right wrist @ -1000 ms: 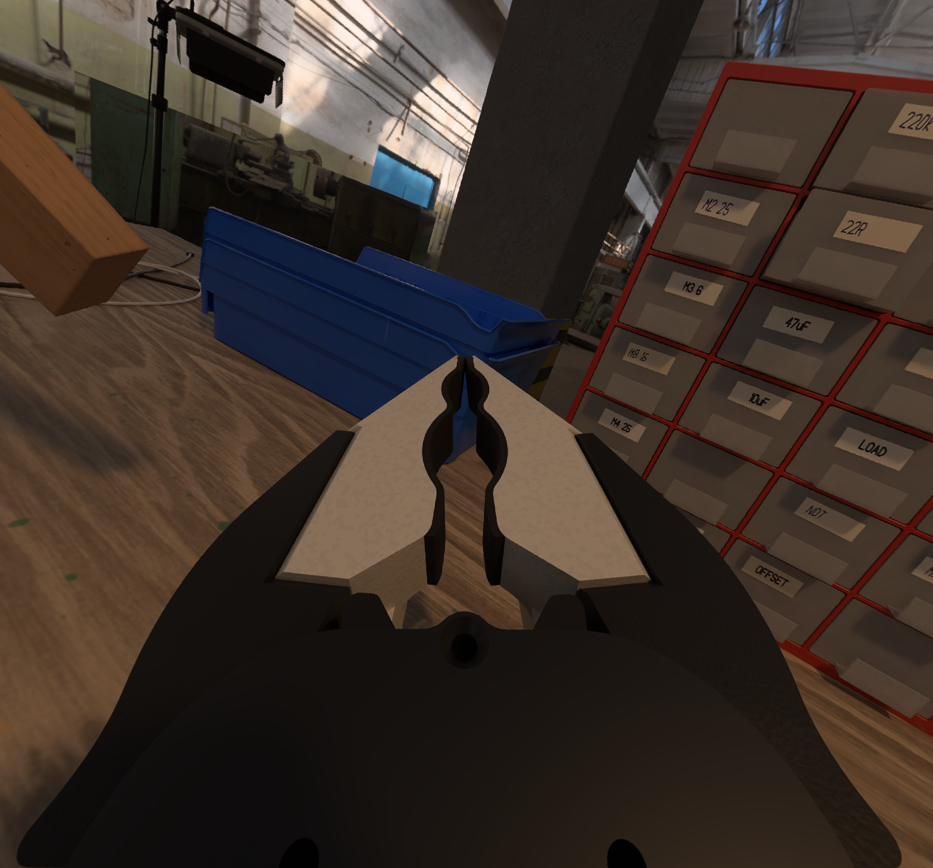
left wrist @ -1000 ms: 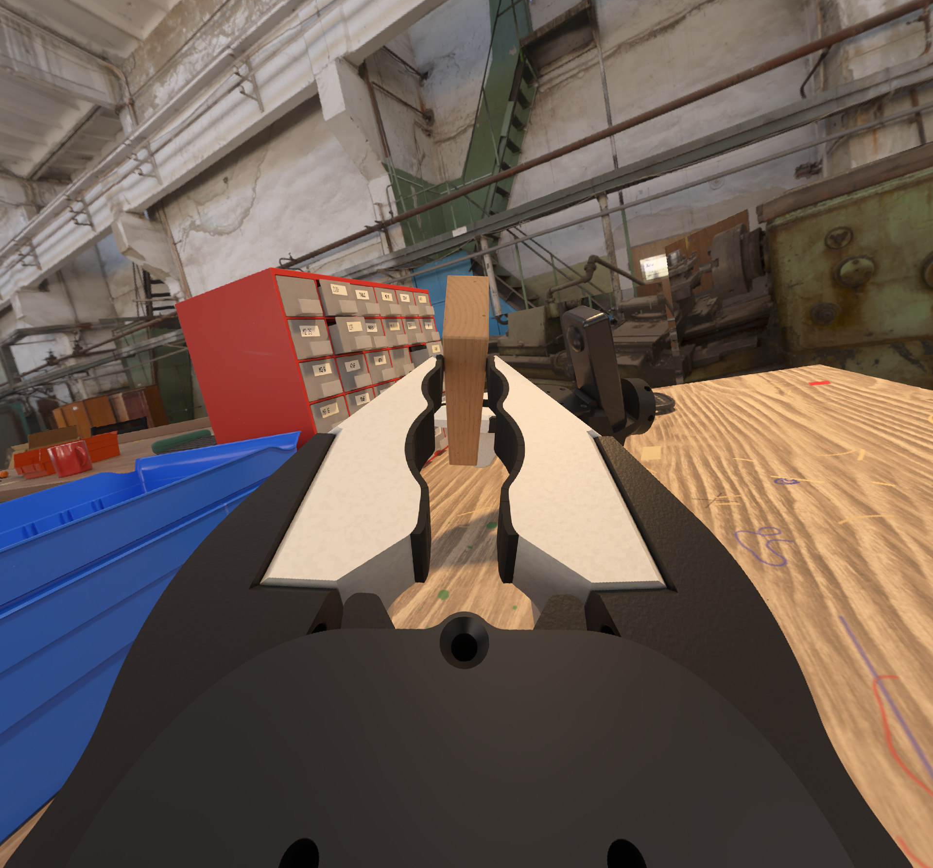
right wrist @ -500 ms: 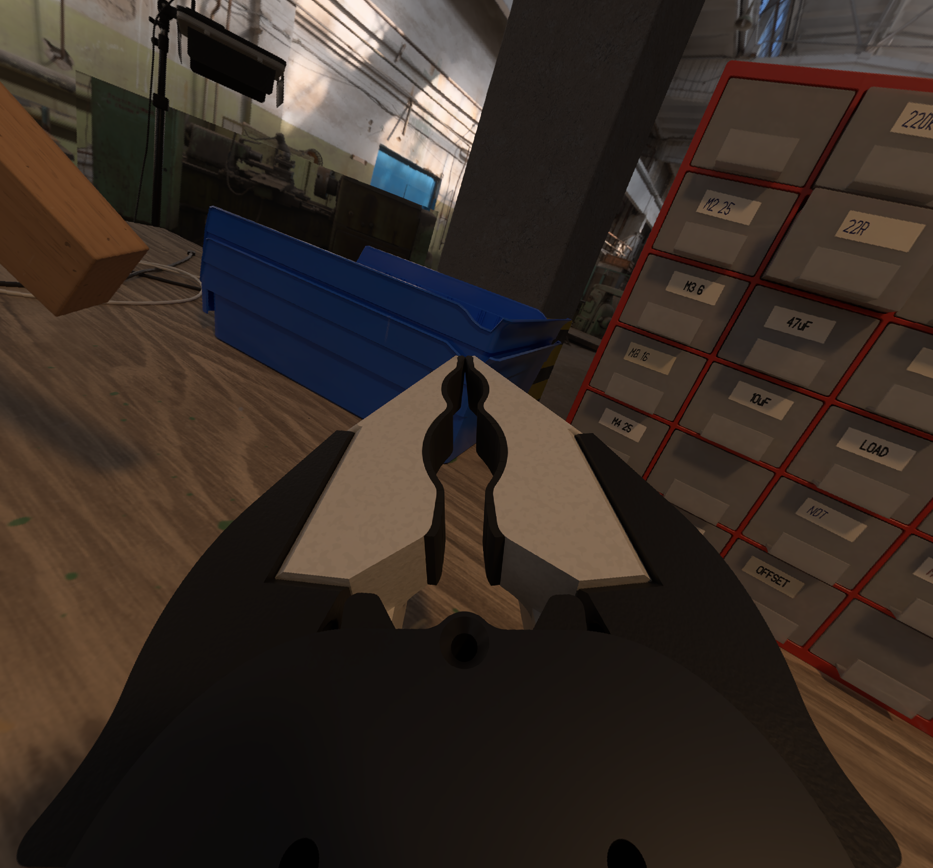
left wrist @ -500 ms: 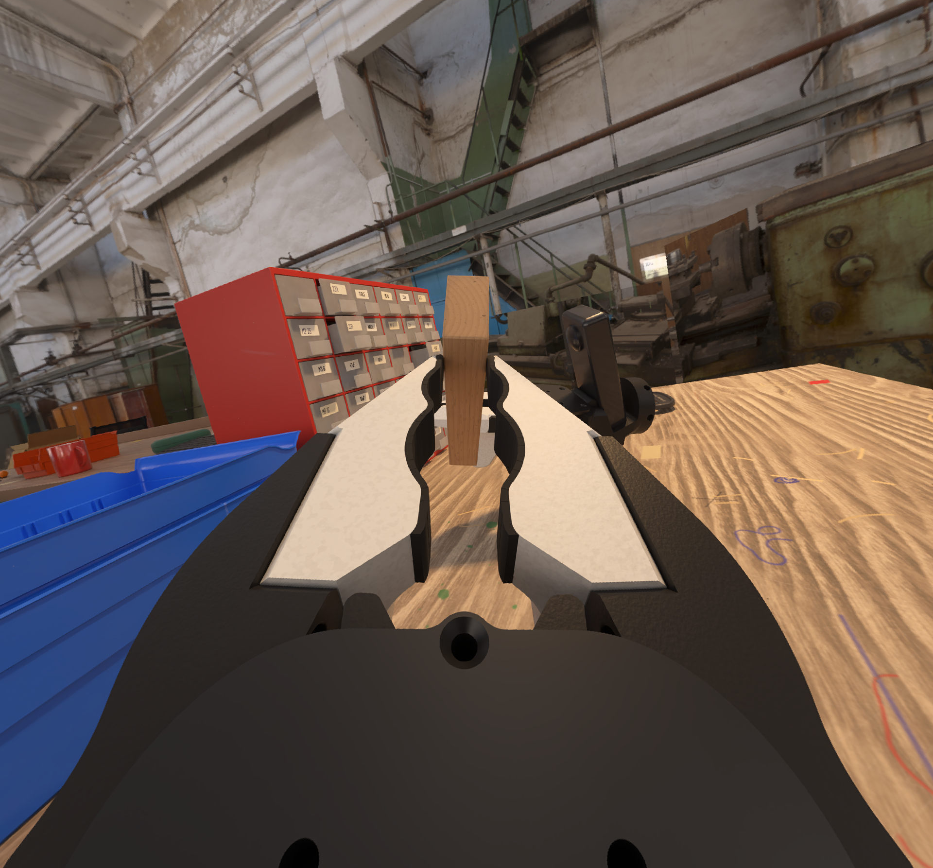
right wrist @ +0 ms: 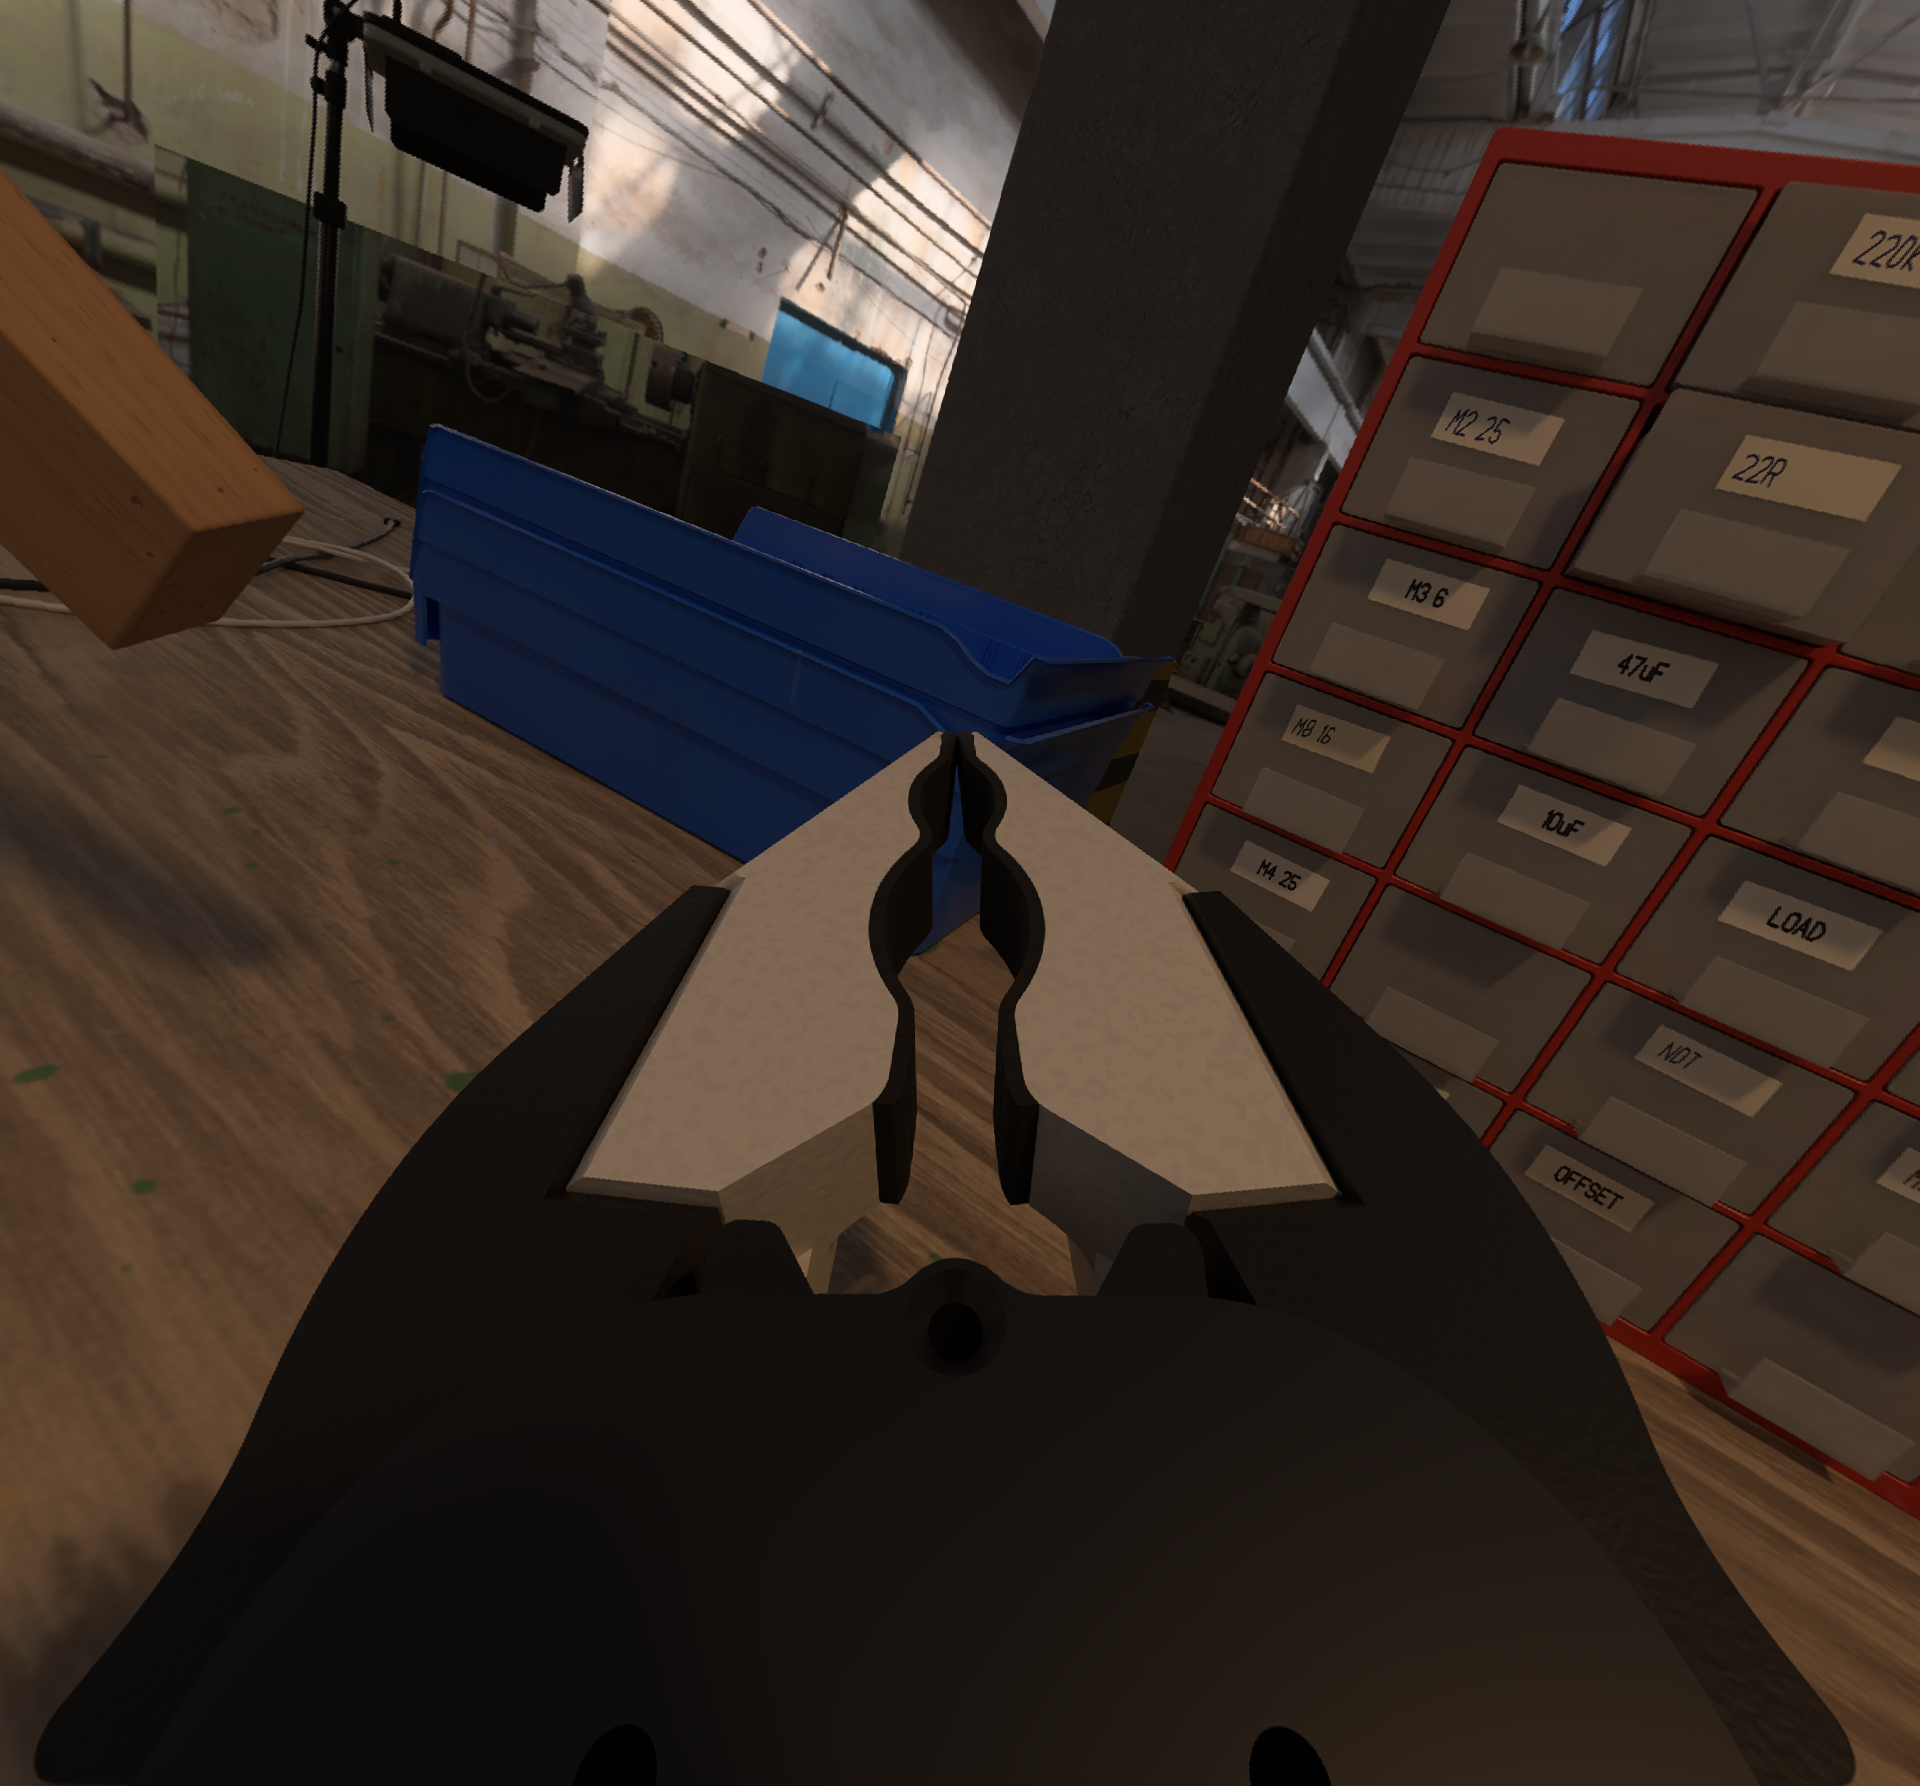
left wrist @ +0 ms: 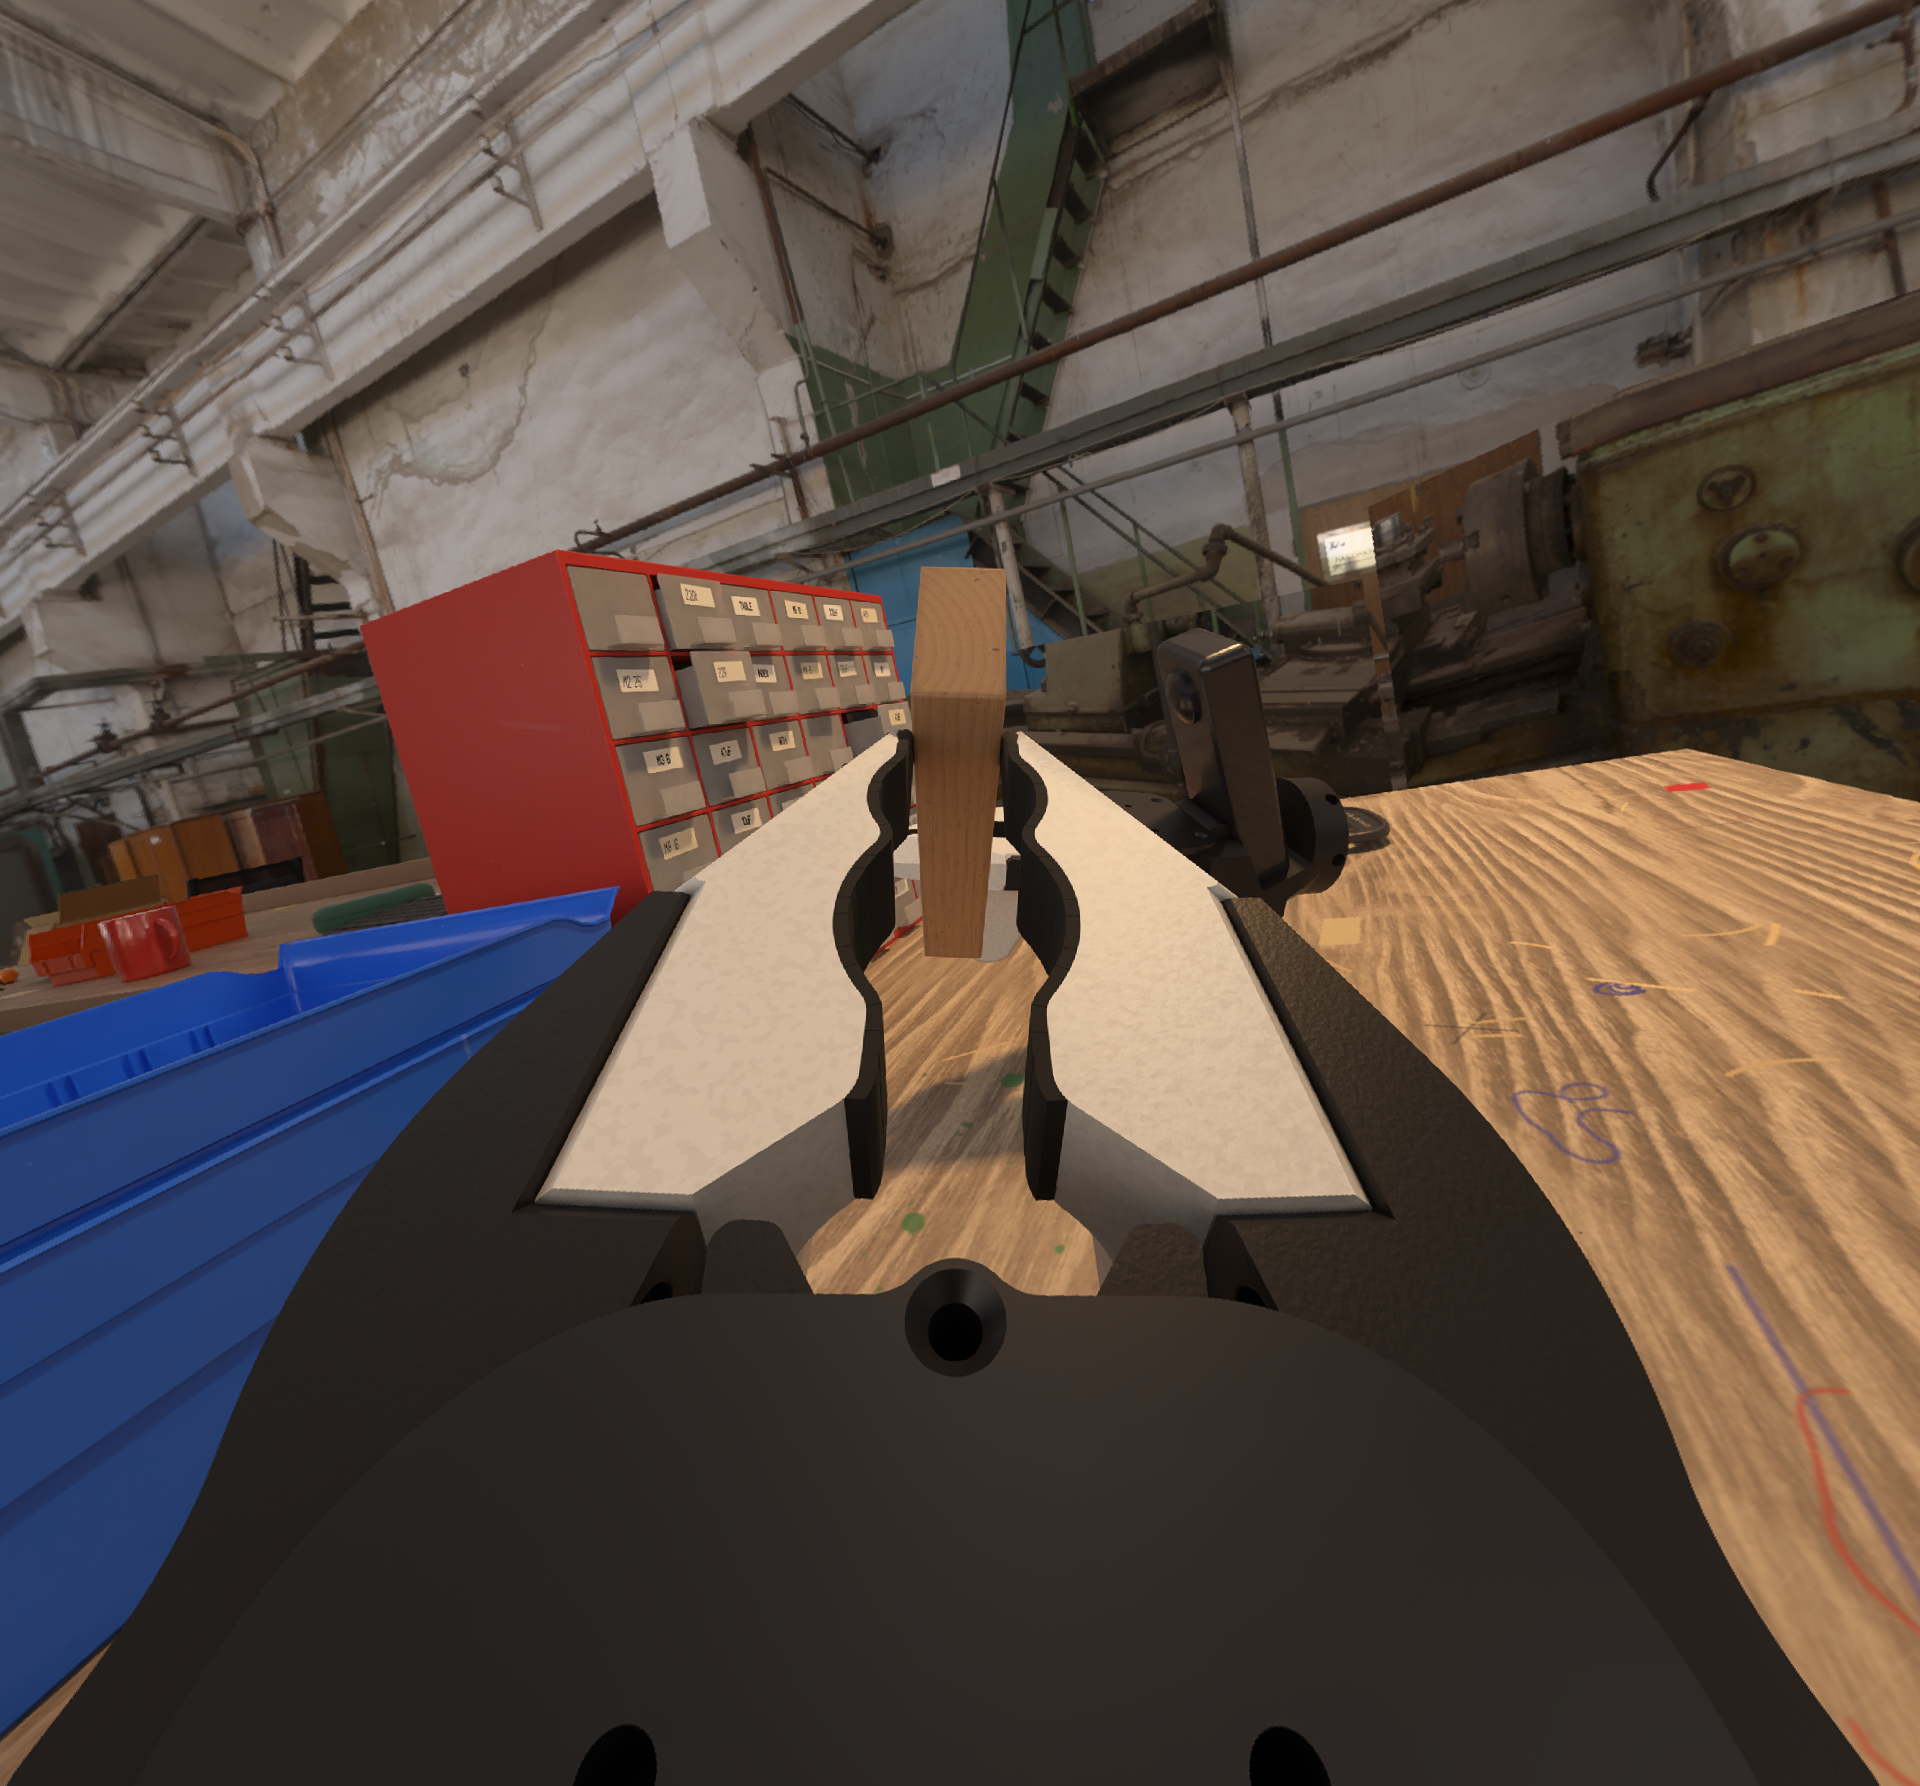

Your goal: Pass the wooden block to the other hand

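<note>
My left gripper [left wrist: 956, 749] is shut on the wooden block [left wrist: 958, 760]. The block stands upright between the fingertips, held above the wooden table [left wrist: 1558, 1061]. The same block [right wrist: 114, 479] shows tilted at the left edge of the right wrist view, in the air. My right gripper [right wrist: 957, 749] is shut and empty, its tips together, to the right of the block and apart from it. The right gripper's dark body [left wrist: 1236, 780] shows in the left wrist view just beyond and to the right of the block.
Blue bins [left wrist: 208, 1165] lie at the left of the left wrist view and show ahead in the right wrist view [right wrist: 707, 666]. A red drawer cabinet [left wrist: 582, 718] stands behind; it fills the right of the right wrist view [right wrist: 1621, 749]. White cables [right wrist: 343, 583] lie on the table.
</note>
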Tool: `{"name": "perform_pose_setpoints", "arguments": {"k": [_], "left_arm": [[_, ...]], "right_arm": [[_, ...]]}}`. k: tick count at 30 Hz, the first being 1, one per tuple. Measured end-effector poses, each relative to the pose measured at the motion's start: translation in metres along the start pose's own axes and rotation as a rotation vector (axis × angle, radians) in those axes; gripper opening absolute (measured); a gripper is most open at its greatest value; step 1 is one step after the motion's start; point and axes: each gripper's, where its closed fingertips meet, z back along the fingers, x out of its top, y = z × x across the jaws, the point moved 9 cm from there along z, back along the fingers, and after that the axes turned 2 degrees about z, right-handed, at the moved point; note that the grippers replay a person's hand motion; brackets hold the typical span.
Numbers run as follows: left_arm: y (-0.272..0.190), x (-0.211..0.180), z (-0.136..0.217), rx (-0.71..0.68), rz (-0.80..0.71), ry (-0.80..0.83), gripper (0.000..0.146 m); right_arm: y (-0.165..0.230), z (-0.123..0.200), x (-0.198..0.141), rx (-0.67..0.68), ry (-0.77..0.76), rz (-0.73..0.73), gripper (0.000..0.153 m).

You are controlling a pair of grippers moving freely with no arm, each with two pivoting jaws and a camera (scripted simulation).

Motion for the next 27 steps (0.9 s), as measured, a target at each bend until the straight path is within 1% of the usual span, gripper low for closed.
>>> {"name": "perform_pose_setpoints", "arguments": {"k": [22, 27], "left_arm": [[-0.0004, -0.0001, -0.0003, 0.000, -0.001, 0.003, 0.017], [-0.0002, -0.0001, -0.0001, 0.002, -0.002, 0.003, 0.017]], "right_arm": [[0.0007, -0.0002, 0.0002, 0.003, -0.002, 0.005, 0.000], [-0.0008, 0.0001, -0.0003, -0.015, 0.002, -0.002, 0.000]]}}
